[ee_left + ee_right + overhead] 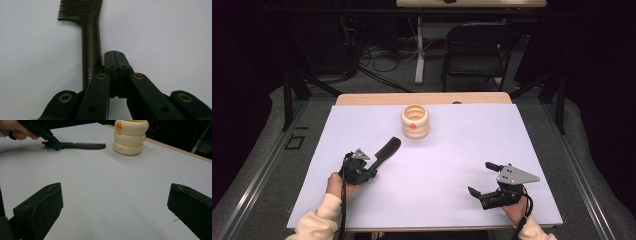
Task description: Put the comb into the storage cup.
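Two grippers work the desk (pixel 362 200): from above, the left gripper (pixel 371 172) meets the comb (pixel 387 149), the cream holder (pixel 415 121) beyond; nothing moved yet. Left gripper view: jaws pressed together beside the handle, lettering perhaps "Crea". Right gripper view: right gripper (pixel 115 212) jaws spread, idle.

Cream knitted sleeves (pixel 319 220), black two-jaw tongs (pixel 373 166) with brass rivets, grey three-cornered plates, trailing black cables
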A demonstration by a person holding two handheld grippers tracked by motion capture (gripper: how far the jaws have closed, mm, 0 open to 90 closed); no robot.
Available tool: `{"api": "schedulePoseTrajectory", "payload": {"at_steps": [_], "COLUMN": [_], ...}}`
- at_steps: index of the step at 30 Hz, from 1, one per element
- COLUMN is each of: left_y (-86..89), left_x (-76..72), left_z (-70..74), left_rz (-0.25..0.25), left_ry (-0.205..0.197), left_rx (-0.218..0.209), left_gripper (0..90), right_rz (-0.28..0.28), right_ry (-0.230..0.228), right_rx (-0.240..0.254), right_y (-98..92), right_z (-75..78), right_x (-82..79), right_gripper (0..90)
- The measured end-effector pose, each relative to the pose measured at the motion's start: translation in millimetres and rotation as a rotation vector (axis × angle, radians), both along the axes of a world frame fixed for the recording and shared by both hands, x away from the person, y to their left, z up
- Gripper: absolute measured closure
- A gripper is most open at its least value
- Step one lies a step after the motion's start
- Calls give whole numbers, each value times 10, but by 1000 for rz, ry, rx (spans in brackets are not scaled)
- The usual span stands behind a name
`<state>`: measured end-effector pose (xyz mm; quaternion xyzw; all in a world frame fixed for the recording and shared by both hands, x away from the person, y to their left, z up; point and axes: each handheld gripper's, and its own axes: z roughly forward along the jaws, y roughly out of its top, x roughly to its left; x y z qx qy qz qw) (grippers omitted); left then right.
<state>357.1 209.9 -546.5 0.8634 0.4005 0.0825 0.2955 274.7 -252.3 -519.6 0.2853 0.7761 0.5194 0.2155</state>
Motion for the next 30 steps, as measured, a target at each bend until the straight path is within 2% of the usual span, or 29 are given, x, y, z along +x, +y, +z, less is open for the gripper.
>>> {"api": "schedulePoseTrajectory", "payload": {"at_steps": [17,24,26,29,30], "left_y": [56,57,42,27,20], "left_x": [41,42,28,8,-1], "left_z": [-3,11,47,83,105], "left_rz": [7,-3,-32,-50,-58], "left_ry": [6,13,17,17,15], "left_rx": [10,-3,-20,-30,-31], "left_gripper": [897,874,822,779,712], "right_rz": [5,6,6,5,6], "right_ry": [0,2,2,1,0], "right_rx": [0,-2,0,0,0], "right_y": [5,6,5,3,6], "right_z": [-1,-2,-2,-2,-2], "right_x": [2,2,1,2,3], "right_gripper": [0,0,0,0,0]}}
